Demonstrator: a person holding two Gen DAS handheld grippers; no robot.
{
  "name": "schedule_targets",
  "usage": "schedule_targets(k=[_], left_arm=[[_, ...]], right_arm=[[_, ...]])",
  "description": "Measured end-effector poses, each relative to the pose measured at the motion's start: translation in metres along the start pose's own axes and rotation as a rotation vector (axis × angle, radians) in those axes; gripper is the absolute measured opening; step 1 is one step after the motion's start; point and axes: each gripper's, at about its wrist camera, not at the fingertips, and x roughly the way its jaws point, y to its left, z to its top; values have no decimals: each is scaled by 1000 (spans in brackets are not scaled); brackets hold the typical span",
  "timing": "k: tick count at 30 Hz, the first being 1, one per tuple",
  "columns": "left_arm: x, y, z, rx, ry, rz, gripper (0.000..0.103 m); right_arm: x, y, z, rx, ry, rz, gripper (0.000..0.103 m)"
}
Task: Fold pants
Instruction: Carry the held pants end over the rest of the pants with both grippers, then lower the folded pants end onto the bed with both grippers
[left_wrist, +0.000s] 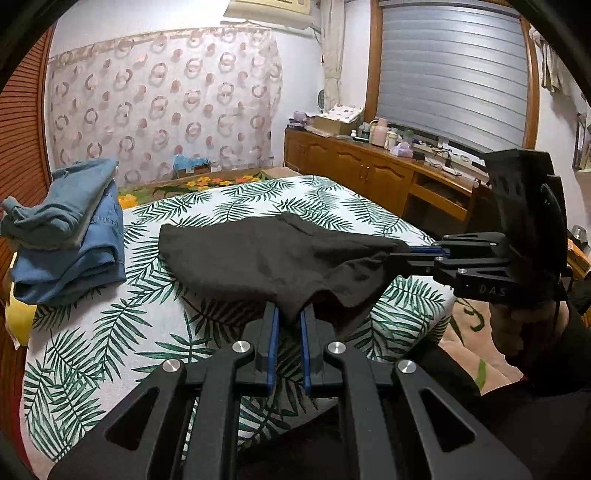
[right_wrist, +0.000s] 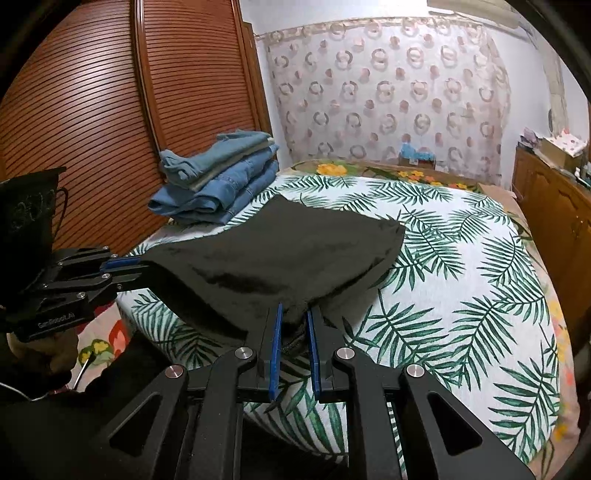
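Between the blue-padded black fingers of the left gripper (left_wrist: 289, 317), a bunched fold of the black fabric pants (left_wrist: 273, 254) is clamped, the cloth rising out of the narrow gap and spreading forward over the white bedsheet printed with green palm leaves (left_wrist: 110, 332). To this tool's right, the right gripper (left_wrist: 402, 254) is pinched on another corner of the same garment, its fingertips buried in the cloth so that only their blue inner edges show; the hand beneath it is dark and mostly cut off at the frame's edge. From the right wrist view the right gripper (right_wrist: 294, 321) is likewise closed on a gathered bit of the pants (right_wrist: 280, 243), with what looks like a dark cord or seam dangling between the pads, too dim to tell which. Off to that tool's left, the left gripper (right_wrist: 142, 267) holds the nearer corner, and the cloth sags between the two grips just above the mattress edge. Which part of the pants is waistband and which is leg is hard to make out, since the black fabric shows almost no detail. Ahead and left of both tools, a stack of folded blue denim clothes (right_wrist: 218, 184) sits near the far corner of the bedsheet (right_wrist: 461, 280), close against the slatted brown wooden wardrobe door (right_wrist: 85, 122) and apart from the pants. Ahead and right of the right gripper, a wide stretch of sheet lies bare up to the rounded edge of the bed.
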Motion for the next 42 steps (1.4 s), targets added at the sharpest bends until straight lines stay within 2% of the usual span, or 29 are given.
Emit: schedule_targets(k=[11,18,22,26,31,36,42], left_arm=[[-22,-10,10,23,-43,-23,11],[-25,-10,11,31,-51,-28,11],[-14,-8,7,20,-25,-32,11],[11,-5,-6,11,46,-20,11],[24,2,-17,-28,86,-19,11],[28,4,-15,-31,83,-12,11],[37,13,6,-27,46,6,11]], right_arm=[[-30,11,1,-36,-49,13,13],[-36,12,0,-41,-56,21,13],[-28,8,-1,-35,-42,10,13],[-12,5,-7,-41,-7,-26,13],[5,-2,-12,-10,30,-30,13],[15,-8,-8,23,33,-19,13],[19,-8,5,3,-1,-36,13]])
